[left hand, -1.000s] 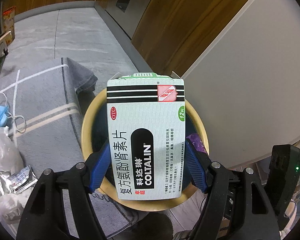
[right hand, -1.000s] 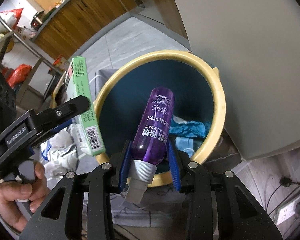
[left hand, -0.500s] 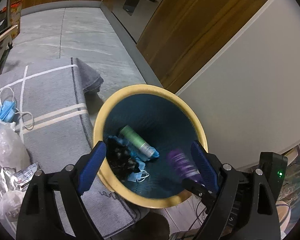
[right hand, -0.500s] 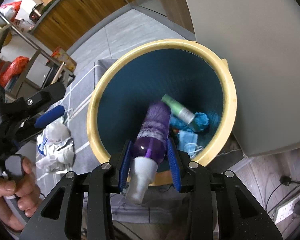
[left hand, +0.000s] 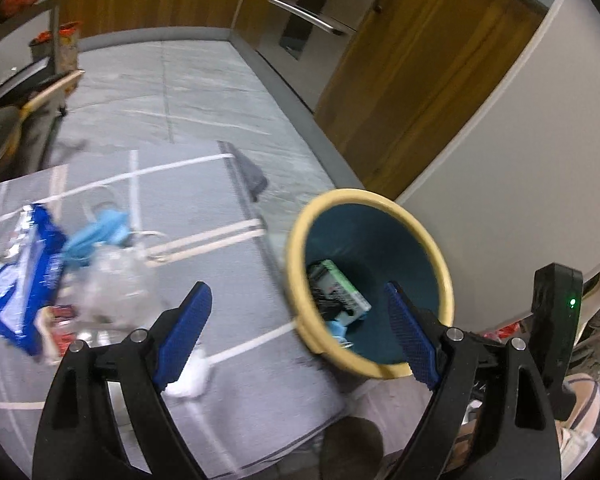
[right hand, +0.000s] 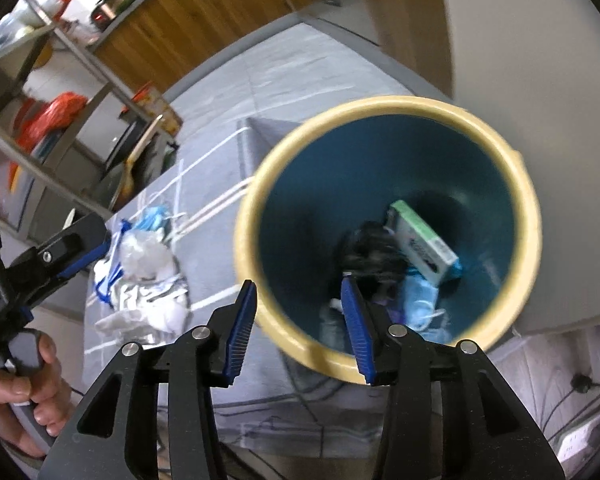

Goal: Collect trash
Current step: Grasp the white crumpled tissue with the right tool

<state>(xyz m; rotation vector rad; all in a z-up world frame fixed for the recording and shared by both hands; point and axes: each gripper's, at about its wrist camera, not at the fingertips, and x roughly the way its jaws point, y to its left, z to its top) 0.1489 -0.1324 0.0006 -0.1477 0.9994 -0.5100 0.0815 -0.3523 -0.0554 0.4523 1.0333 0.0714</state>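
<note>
We see that the medicine box (left hand: 342, 290) and the purple bottle (right hand: 392, 310), held a second ago, now lie inside the yellow-rimmed bin (right hand: 528, 216), while the left gripper (left hand: 300, 336) stands spread and empty and the right gripper (right hand: 300, 320) is opening with nothing between its jaws

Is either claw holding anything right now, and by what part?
Nothing. The left claw is open and empty; the right claw is opening, with nothing between its pads.
</note>
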